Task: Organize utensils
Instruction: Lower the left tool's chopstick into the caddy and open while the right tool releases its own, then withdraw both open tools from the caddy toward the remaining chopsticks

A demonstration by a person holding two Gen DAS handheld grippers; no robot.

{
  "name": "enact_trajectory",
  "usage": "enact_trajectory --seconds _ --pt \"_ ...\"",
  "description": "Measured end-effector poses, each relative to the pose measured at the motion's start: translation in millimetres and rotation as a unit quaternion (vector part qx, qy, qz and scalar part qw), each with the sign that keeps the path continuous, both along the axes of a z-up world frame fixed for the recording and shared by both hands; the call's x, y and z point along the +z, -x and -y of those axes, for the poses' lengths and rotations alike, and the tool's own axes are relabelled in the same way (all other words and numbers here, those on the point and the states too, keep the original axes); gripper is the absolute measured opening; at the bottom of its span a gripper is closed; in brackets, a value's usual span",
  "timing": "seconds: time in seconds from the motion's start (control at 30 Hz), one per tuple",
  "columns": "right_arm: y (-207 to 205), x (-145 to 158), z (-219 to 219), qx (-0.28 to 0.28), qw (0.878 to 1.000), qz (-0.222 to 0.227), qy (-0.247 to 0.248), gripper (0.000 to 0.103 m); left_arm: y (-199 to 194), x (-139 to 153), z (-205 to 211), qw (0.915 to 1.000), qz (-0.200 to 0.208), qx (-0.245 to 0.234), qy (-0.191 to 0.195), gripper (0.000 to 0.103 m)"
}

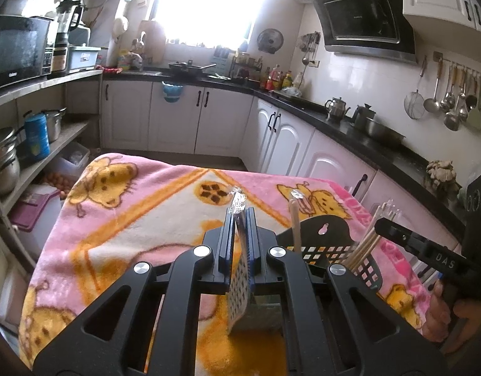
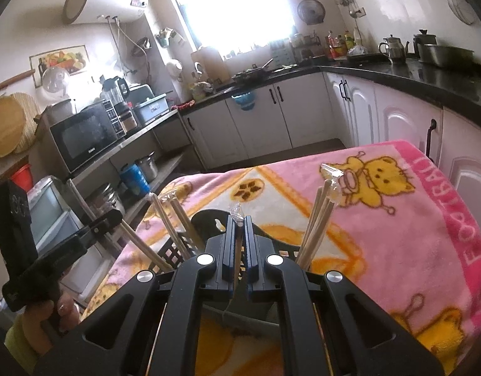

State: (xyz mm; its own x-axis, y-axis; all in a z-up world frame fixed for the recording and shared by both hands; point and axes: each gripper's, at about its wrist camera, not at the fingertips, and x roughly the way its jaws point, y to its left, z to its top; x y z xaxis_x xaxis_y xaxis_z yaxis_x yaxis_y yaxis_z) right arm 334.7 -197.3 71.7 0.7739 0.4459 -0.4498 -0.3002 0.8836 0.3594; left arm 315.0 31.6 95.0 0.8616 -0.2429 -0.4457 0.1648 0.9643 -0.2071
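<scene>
My left gripper (image 1: pixel 239 216) is shut on a flat plastic-wrapped utensil packet (image 1: pixel 239 285) and holds it upright above the pink cartoon blanket (image 1: pixel 140 213). My right gripper (image 2: pixel 239 224) is shut on a thin wrapped chopstick (image 2: pixel 237 250) above the black perforated utensil basket (image 2: pixel 209 219). The basket (image 1: pixel 325 244) stands to the right of my left gripper. It holds several wrapped chopsticks (image 2: pixel 319 219) and a wooden stick (image 1: pixel 295 222). More chopsticks (image 2: pixel 171 222) lean in its left part. The other gripper's body shows at the right edge of the left wrist view (image 1: pixel 428 247).
The blanket covers a table in a kitchen. White cabinets under a black counter (image 1: pixel 334 119) run along the back and right. Shelves with a microwave (image 1: pixel 18 47) and pots (image 1: pixel 52 122) stand to the left. Ladles hang on the right wall (image 1: pixel 453 97).
</scene>
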Motion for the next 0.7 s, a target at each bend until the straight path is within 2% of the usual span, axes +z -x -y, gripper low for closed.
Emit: enact_trajectory --seconds 0.07,0.23,0.27,0.4,0.43,0.63,0.7 --pt "0.0 -0.1 -1.8 0.001 1.000 -0.003 0.006 0.006 0.4 -0.5 -0.6 1.0000 -0.001 0.001 0.001 0.001" --pt "1.3 0.5 -0.9 -0.001 1.000 -0.012 0.014 0.023 1.6 -0.8 -1.1 1.0000 -0.004 0.001 0.003 0.002" --pt "1.9 0.8 0.0 -0.004 1.000 -0.012 0.018 0.027 2.0 -1.1 -1.7 1.0000 -0.005 0.003 0.002 0.005" --pt "7.4 3.7 0.7 -0.012 0.999 0.000 0.034 0.036 7.1 -0.9 -4.3 0.9999 -0.007 0.004 0.013 0.023" --pt "8.8 3.9 1.0 -0.014 0.999 0.001 0.037 0.038 9.2 -0.4 -4.1 0.9999 -0.006 0.004 0.012 0.024" --pt "24.0 8.1 1.9 -0.024 0.998 0.017 0.057 0.056 24.5 1.3 -5.8 0.9998 -0.017 0.002 0.013 0.049" --pt "29.2 8.0 3.3 -0.027 0.997 0.022 0.062 0.068 32.1 -0.6 -9.0 0.9994 -0.023 -0.001 0.024 0.064"
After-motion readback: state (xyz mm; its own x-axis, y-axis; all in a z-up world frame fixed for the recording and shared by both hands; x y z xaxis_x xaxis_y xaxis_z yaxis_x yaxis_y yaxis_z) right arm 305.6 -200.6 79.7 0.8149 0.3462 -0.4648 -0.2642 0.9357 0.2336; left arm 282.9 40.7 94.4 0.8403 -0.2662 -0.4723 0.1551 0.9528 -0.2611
